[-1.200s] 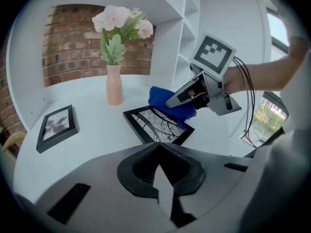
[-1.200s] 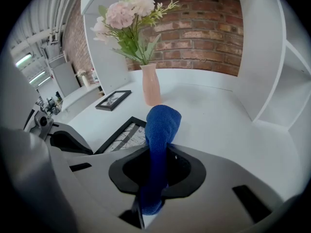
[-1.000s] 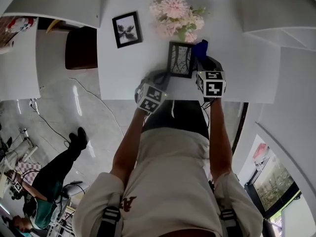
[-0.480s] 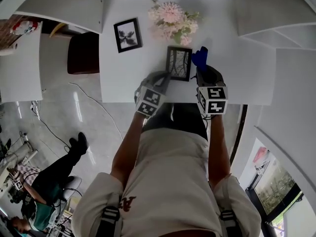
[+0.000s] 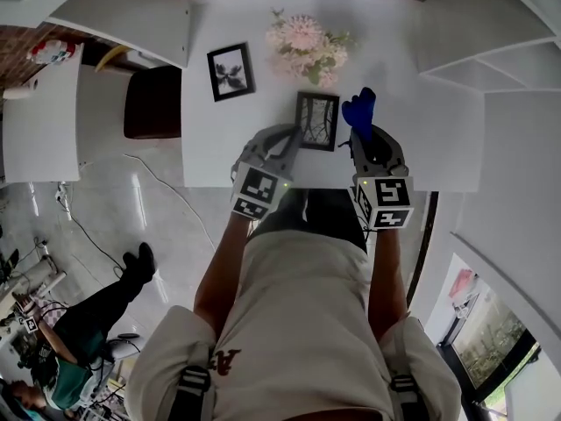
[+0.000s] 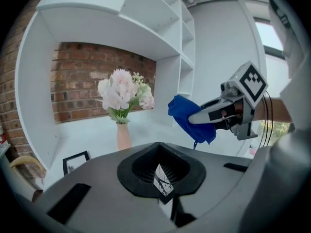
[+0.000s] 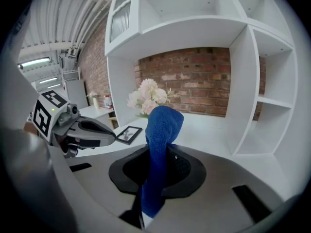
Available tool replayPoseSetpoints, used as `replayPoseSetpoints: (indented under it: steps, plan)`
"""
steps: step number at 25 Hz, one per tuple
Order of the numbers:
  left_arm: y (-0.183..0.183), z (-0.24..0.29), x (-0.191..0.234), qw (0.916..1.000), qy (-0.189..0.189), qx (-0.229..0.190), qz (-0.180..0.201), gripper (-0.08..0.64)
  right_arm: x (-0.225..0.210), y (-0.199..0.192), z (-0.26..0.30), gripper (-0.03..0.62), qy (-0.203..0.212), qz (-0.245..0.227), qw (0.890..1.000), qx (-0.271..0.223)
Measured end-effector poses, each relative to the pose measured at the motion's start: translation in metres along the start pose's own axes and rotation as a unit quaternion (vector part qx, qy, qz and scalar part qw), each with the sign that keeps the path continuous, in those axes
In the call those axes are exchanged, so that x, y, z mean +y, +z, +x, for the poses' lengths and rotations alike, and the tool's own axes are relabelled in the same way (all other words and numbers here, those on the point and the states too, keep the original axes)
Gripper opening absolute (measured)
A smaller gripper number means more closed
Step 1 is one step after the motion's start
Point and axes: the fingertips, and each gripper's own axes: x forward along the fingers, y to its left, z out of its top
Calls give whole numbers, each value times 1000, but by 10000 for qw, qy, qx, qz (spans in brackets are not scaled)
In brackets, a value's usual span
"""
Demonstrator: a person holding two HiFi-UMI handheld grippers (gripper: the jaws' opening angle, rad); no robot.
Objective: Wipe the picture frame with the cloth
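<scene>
Right gripper (image 5: 362,137): in the head view it is clamped on the blue cloth (image 5: 358,110), which sticks up past its tips just right of the picture frame (image 5: 316,121).
Left gripper (image 5: 292,145): in the same view its tips are at the frame's lower left edge; the grip is hard to judge from above.
Picture frame: over the near part of the white table (image 5: 219,139), between the two grippers and in front of the flowers (image 5: 305,44).
Second frame (image 5: 231,71): lies on the table, left of the flowers.
Left gripper view: the jaws are nearly together, pinching a thin sliver of the picture frame seen almost edge on. The cloth hangs from the right gripper, up to the right.
Vase (image 6: 123,136): shown only here, pink, holding the flowers; from above the blooms hide it.
Right gripper view: the jaws are closed on the cloth, which rises between them and folds over at the top, with a tail below.
Brick wall (image 7: 194,81): behind the flowers, under the white shelves (image 7: 252,57).
</scene>
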Motion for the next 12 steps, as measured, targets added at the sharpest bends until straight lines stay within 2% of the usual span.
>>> replayPoseSetpoints:
  steps: [9, 12]
  plan:
    - [58, -31, 6, 9979, 172, -618, 109, -5, 8, 45, -31, 51, -66, -271, 9978, -603]
    - [70, -39, 7, 9968, 191, -765, 149, -5, 11, 52, -38, 44, -159, -374, 9971, -638]
